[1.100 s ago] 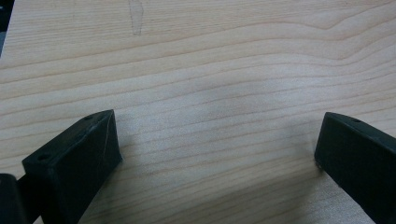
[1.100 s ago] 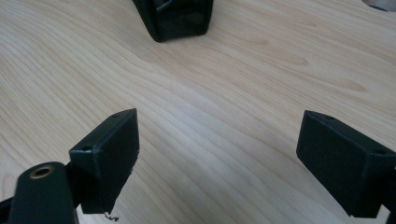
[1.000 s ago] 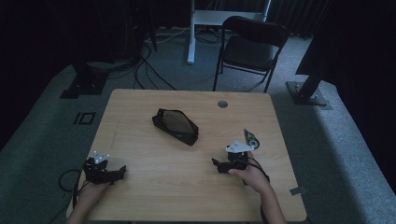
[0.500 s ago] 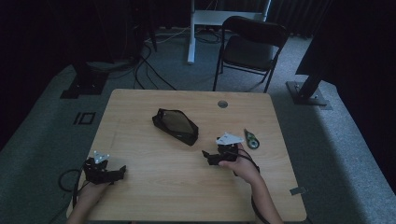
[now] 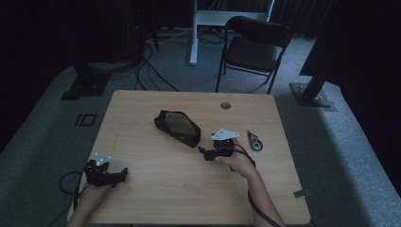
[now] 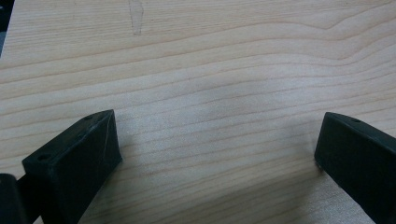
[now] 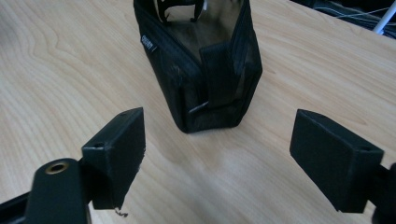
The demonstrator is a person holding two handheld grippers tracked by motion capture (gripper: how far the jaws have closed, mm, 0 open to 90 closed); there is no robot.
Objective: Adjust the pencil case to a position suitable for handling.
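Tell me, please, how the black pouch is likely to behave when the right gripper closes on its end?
The pouch looks like thin mesh fabric, so it will probably crumple rather than stay stiff. It seems light and may slide on the smooth table. The right gripper stands open, wider than the pouch.

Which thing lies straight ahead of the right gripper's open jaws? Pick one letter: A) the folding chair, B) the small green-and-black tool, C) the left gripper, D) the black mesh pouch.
D: in the right gripper view the black mesh pouch sits on the table just beyond the right gripper, centred between its wide-open jaws and not touching them.
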